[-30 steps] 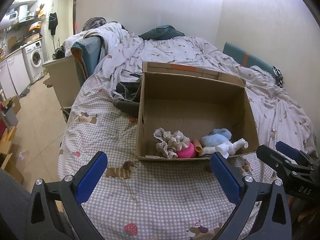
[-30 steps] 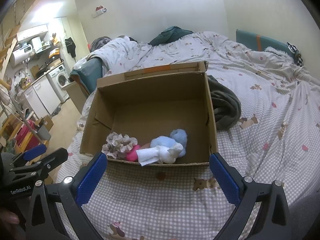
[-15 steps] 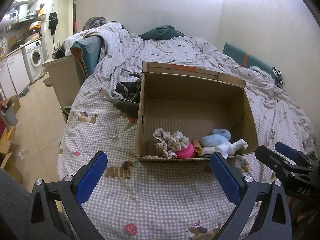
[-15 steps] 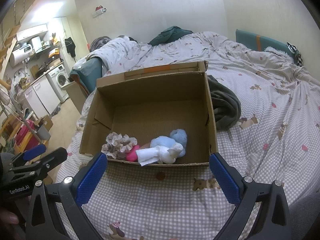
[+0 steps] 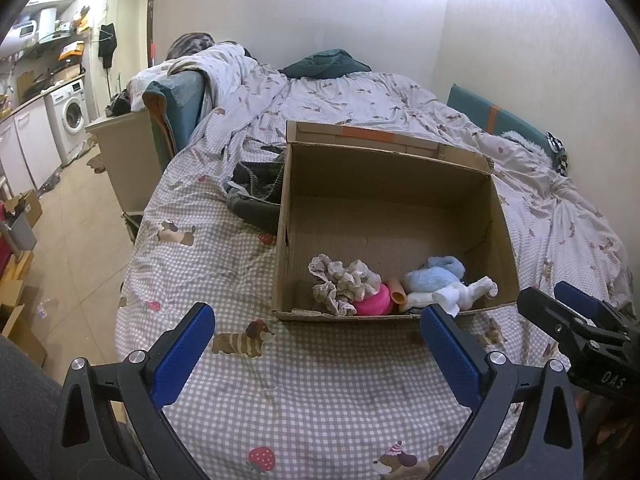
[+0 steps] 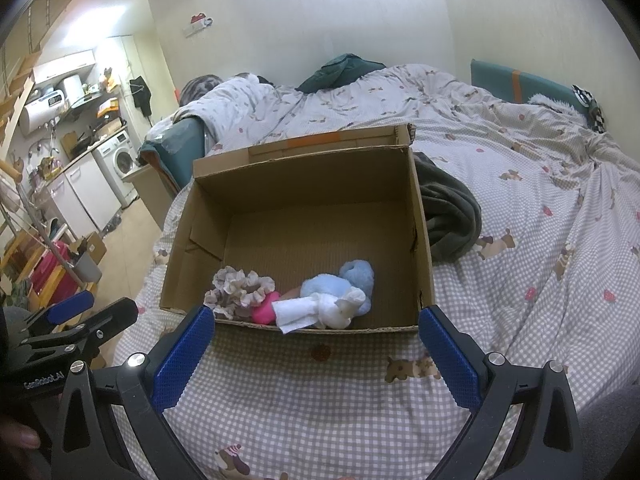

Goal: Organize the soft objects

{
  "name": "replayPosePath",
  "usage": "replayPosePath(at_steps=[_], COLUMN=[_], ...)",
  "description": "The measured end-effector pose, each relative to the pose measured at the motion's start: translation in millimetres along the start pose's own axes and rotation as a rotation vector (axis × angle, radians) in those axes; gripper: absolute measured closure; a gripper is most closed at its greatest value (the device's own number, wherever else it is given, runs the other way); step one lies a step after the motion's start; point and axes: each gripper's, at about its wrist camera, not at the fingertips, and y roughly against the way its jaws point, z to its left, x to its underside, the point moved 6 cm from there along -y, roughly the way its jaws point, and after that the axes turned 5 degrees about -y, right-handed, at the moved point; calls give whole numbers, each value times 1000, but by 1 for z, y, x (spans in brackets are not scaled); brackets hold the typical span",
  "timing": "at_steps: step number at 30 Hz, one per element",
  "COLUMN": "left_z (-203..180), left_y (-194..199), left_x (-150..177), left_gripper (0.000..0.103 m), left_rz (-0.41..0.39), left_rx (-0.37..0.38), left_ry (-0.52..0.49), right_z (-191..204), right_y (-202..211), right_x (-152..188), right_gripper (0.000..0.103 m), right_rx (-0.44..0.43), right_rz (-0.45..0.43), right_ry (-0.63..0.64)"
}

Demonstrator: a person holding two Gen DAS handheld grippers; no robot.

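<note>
You're hovering both grippers, left and right, spread wide and gripping nothing, short of the cardboard box; soft toys are sitting bunched against its near wall, likely dropped there.

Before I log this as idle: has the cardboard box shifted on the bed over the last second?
No. The cardboard box keeps its place beside the dark blanket.
</note>
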Motion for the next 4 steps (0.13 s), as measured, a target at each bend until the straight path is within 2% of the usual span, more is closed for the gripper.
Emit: replayPosePath(at_steps=[4], left_z=[0], left_y=[0], left_x=[0], left_gripper=[1], left_rz=[-2], left_rx=[-1], left_ry=[-2], right_z=[0], right_y=[0], right_x=[0], right_gripper=[0], right_rx=[0], right_rz=[1], right_ry=[0])
